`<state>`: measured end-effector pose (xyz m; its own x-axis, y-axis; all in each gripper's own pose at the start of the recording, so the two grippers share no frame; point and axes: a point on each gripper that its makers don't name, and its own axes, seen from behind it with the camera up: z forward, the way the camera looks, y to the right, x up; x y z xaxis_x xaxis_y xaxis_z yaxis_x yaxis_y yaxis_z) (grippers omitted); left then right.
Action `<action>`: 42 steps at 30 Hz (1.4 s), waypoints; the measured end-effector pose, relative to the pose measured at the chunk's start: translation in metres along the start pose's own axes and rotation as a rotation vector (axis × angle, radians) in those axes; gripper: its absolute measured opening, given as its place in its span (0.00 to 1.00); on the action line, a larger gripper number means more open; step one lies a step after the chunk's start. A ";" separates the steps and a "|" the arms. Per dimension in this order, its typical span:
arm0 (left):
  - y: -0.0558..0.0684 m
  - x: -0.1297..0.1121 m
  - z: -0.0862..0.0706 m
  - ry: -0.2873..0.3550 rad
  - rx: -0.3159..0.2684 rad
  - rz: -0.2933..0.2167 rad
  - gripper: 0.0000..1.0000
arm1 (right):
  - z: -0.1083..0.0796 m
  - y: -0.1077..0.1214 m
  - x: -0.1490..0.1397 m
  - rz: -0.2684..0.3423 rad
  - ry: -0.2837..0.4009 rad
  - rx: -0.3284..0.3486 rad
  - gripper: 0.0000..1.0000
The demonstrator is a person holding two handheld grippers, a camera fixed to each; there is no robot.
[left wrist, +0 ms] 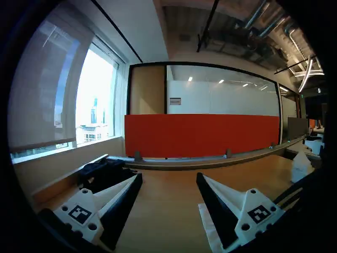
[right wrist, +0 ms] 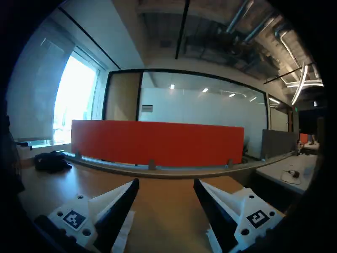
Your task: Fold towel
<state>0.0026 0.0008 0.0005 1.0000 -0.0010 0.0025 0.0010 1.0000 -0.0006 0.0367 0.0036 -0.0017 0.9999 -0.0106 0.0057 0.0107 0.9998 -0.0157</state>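
Pale wood desk top (left wrist: 168, 198) spreads across both views, backed by a long orange divider panel (left wrist: 202, 135) along its far edge, with a crumpled black fabric bag (left wrist: 103, 173) lying near the window end. Over the desk hangs the left gripper (left wrist: 168, 175), its two fingers spread wide with bare wood between them; the right gripper (right wrist: 166, 180) is the same, fingers apart and pinching nothing. The thin white cloth towel (left wrist: 207, 223) shows as slivers at the bottom of each view, lying flat on the desk below the fingers and mostly hidden by them. It looks light, soft and limp, likely to sag and crease once lifted and to slide easily over the smooth wood. I would take hold at two corners of one edge, one per gripper, pinching through the hem so the thin cloth does not slip out.
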 end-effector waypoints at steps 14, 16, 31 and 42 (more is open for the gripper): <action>0.015 0.061 0.006 -0.030 -0.024 0.016 0.95 | 0.003 -0.007 0.075 -0.010 -0.030 0.020 1.00; 0.019 0.064 0.007 -0.039 -0.038 0.018 0.95 | 0.003 -0.009 0.077 -0.015 -0.042 0.030 1.00; 0.058 0.060 0.006 -0.154 -0.249 0.091 0.95 | -0.005 -0.064 0.071 -0.090 -0.196 0.296 1.00; 0.085 0.038 0.000 -0.246 -0.397 0.133 0.95 | -0.021 -0.103 0.038 -0.258 -0.330 0.494 1.00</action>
<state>0.0403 0.0857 0.0007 0.9613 0.1747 0.2129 -0.0779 0.9139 -0.3984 0.0734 -0.0997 -0.0213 0.9103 -0.3251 0.2564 0.1682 0.8561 0.4886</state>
